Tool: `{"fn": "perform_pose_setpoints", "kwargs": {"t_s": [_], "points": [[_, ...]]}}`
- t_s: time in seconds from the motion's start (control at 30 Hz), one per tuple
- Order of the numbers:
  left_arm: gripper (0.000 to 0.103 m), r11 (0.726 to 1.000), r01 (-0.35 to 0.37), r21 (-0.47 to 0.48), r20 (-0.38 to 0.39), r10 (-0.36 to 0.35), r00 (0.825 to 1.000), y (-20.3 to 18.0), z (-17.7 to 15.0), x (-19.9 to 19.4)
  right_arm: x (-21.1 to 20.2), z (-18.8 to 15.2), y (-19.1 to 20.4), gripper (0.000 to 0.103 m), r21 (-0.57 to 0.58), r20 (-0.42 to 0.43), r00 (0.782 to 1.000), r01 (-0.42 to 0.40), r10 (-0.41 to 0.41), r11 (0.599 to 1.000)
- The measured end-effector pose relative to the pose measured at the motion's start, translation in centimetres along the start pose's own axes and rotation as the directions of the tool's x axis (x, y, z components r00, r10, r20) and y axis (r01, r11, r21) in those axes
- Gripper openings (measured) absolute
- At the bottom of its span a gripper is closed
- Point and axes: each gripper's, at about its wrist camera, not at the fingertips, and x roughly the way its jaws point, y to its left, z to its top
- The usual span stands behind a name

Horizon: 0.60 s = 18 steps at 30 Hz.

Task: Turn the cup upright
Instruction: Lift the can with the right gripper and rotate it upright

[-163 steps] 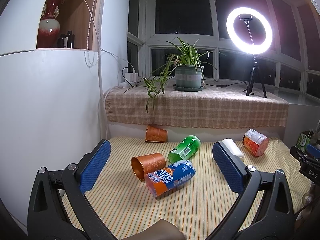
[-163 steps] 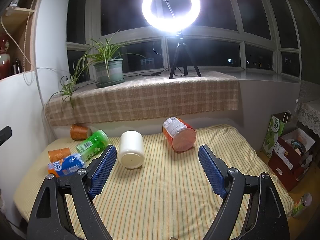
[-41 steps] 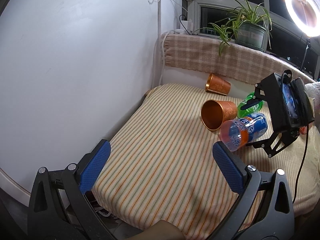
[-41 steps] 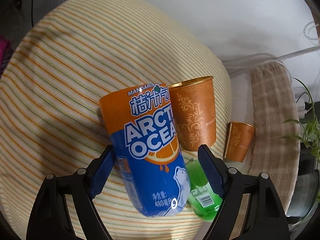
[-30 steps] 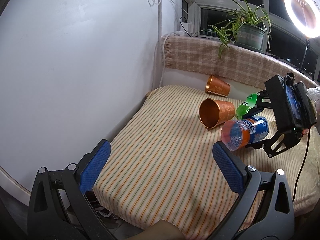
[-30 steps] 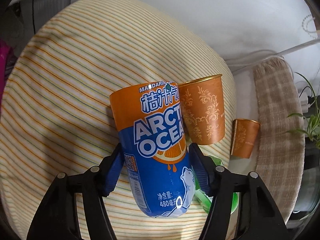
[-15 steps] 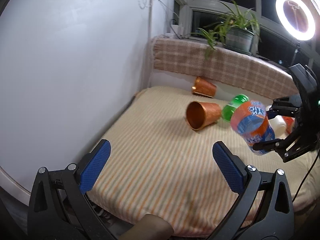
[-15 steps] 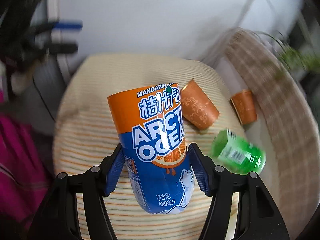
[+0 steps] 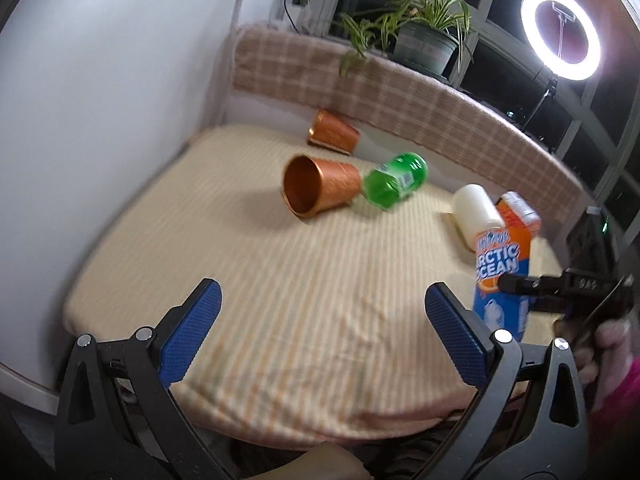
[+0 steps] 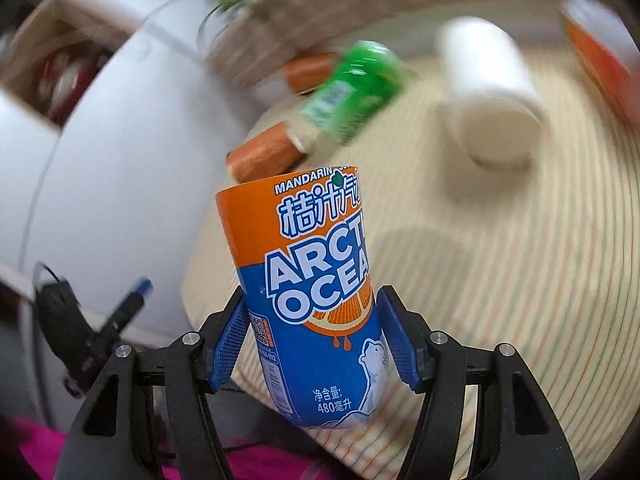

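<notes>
1. Between the blue pads (image 10: 230, 340) of the right gripper (image 10: 312, 342) sits the Arctic Ocean cup (image 10: 312, 292), clamped, near upright over the striped mattress (image 9: 280, 280).
2. The left gripper (image 9: 320, 328) hangs wide, holding nothing, well left of the cup.

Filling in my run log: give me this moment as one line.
right gripper: shut on Arctic Ocean cup, held about upright above striped mat | left gripper: open, holding nothing | copper cup: on its side
</notes>
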Motion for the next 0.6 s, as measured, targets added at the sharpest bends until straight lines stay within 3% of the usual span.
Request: {"fn": "perform_pose_setpoints", "kwargs": {"t_s": [0.1, 0.2, 0.33, 0.43, 0.5, 0.6], "points": [[0.103, 0.999, 0.038, -0.013, -0.034, -0.039, 0.999, -0.8, -0.2, 0.8, -0.4, -1.1, -1.7, 0.063, 0.096, 0.035, 0.999, 0.018, -0.021, 0.995], [0.103, 0.998, 0.047, 0.033, -0.046, -0.045, 0.998, -2.3, -0.1, 1.4, -0.6, -1.4, -2.4, 0.065, 0.144, 0.064, 0.998, 0.019, -0.029, 0.989], [0.103, 0.994, 0.081, 0.078, -0.059, -0.076, 0.995, -4.2, 0.1, 1.7, -0.1, -1.0, -2.6, 0.066, 0.136, 0.082, 0.992, 0.085, -0.097, 0.987], [0.103, 0.991, 0.098, 0.090, -0.073, -0.092, 0.993, -4.9, 0.4, 2.0, -0.7, -0.9, -2.8, 0.066, 0.138, 0.092, 0.991, 0.084, -0.097, 0.987], [0.103, 0.989, 0.119, 0.085, -0.095, -0.111, 0.989, -5.3, 0.4, 2.4, -1.5, -1.2, -2.4, 0.072, 0.114, 0.107, 0.989, 0.091, -0.104, 0.989], [0.103, 0.987, 0.152, 0.050, -0.157, -0.142, 0.977, -5.8, 0.3, 3.8, -3.1, -2.3, -2.2, 0.073, 0.082, 0.134, 0.985, 0.100, -0.110, 0.992]]}}
